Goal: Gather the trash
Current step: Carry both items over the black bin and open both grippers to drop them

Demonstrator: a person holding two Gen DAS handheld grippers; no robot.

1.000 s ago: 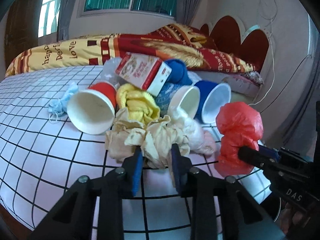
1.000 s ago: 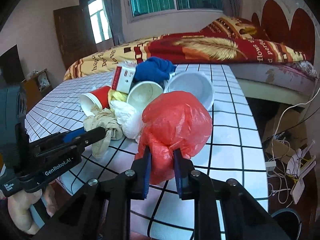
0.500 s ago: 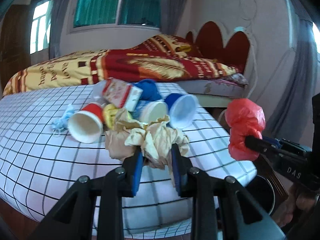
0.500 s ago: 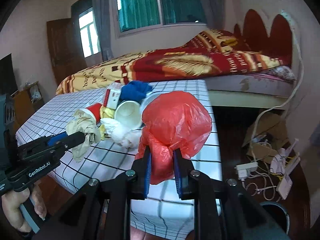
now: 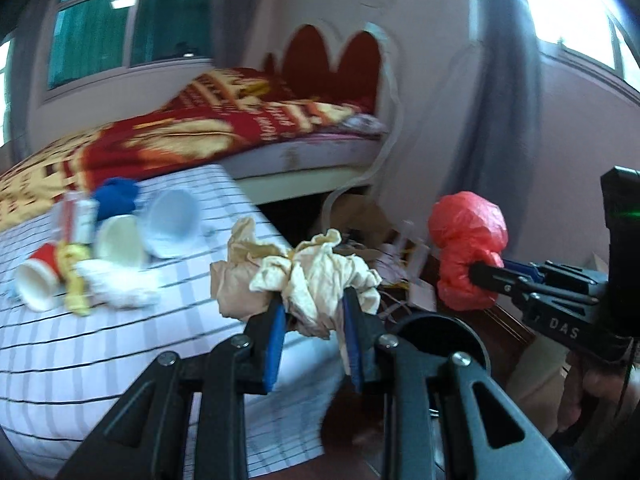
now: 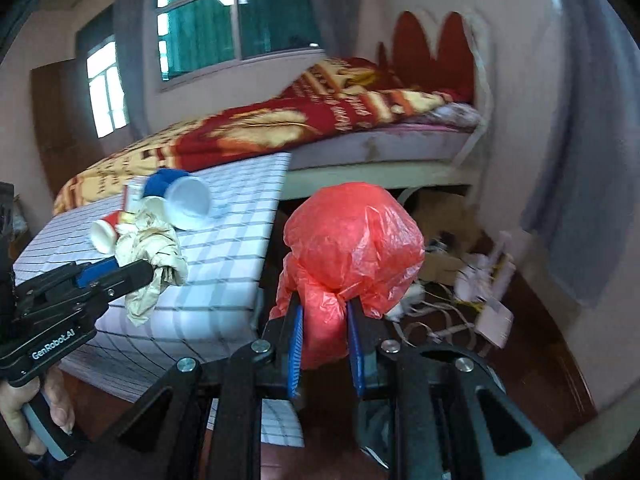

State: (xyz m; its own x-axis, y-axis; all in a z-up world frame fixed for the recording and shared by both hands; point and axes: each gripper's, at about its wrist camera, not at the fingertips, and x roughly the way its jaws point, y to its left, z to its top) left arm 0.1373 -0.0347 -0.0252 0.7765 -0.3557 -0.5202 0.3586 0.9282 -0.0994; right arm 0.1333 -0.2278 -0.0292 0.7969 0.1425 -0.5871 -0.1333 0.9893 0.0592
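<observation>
**Both loads up, bin dead ahead**

My left tongs [image 5: 312, 320] are clenched on the crumpled beige paper [image 5: 304, 280], blue pads biting into its lower folds, the rest blooming above them. My right tongs [image 6: 324, 340] are clamped on the neck of the red plastic bag [image 6: 352, 240], the puffed body standing over the tips. Both bundles hang off the edge of the desk [image 5: 120, 340] in its checked cloth, over dark floor.

Just past my left tongs sits the black round bin [image 5: 440, 332], mouth open upward. That is my target, I judge. Bring each load squarely over the mouth before letting go, paper first since it is nearest. The bag is light and airy, so I should lower it close or it may drift out.

More trash is waiting on the desk: white cups [image 5: 120, 240], a red cup [image 5: 36, 280], a blue cloth [image 5: 116, 196], a carton, blurred.
</observation>
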